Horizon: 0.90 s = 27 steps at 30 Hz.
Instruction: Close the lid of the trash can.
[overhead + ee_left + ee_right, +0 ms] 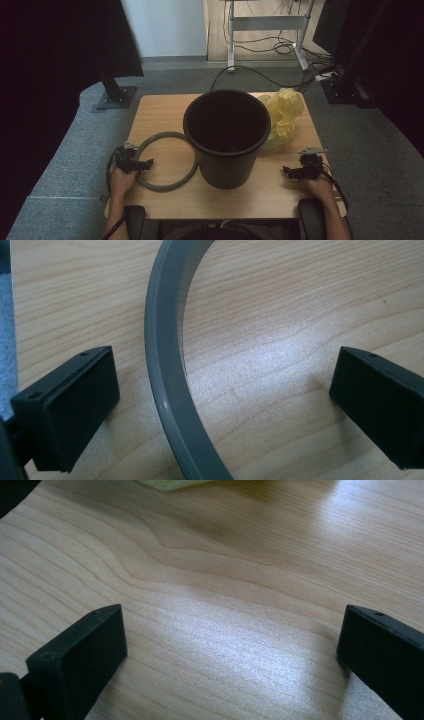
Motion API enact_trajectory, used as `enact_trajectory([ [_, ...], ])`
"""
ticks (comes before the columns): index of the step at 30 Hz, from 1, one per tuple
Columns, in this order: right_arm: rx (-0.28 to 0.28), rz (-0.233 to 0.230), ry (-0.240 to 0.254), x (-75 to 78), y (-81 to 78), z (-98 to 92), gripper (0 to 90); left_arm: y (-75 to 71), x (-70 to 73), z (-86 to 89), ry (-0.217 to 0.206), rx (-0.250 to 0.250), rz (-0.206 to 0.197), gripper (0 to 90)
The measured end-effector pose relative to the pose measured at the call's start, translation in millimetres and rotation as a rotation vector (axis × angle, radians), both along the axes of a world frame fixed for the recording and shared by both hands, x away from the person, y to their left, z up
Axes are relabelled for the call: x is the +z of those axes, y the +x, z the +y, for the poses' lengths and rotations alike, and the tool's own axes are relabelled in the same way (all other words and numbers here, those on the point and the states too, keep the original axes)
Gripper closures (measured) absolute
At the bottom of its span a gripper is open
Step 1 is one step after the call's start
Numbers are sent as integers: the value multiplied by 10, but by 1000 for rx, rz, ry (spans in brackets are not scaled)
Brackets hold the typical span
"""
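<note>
The left gripper (143, 164) sits low at the desk's left edge, jaws spread wide astride the flat grey plastic ring (167, 380), which lies on the light wooden desk (160, 107) just left of the black ribbed plastic bin (226, 137) standing mid-desk. This looks like the step of taking up the ring; next the jaws must close on its band. The right gripper (291, 172) rests near the desk's right edge, likewise wide open over bare wood. A crumpled yellow plastic bag (282, 117) lies by the far right corner. Grey carpet (65, 155), cables and a metal stand's legs (267, 30) lie beyond.
</note>
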State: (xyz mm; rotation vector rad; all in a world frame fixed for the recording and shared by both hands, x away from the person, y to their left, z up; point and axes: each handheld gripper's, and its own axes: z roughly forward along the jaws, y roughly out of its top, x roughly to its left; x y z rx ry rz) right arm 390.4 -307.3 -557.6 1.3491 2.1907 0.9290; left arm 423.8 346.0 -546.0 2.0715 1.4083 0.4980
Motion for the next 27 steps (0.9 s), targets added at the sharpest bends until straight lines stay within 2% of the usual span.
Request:
enact_trajectory([
  [4, 7, 1, 2, 0, -3, 4, 0, 9, -1, -1, -1, -1, -1, 0],
  [7, 12, 0, 0, 0, -5, 5, 0, 19, 4, 3, -4, 22, -13, 19],
  [13, 17, 0, 1, 0, -7, 7, 0, 20, 25, 88, -24, 72, -64, 303],
  [15, 17, 0, 1, 0, -6, 7, 0, 29, 29, 130, -30, 93, -75, 430],
  [19, 17, 0, 1, 0, -7, 7, 0, 56, 53, 154, -30, 120, -63, 589],
  [22, 18, 1, 1, 0, -7, 7, 0, 71, 69, 131, -25, 104, -53, 735],
  [23, 18, 1, 1, 0, -6, 7, 0, 75, 74, 125, -20, 97, -49, 764],
  [27, 20, 0, 0, 0, -5, 7, 0, 98, 90, 142, -26, 85, -31, 777],
])
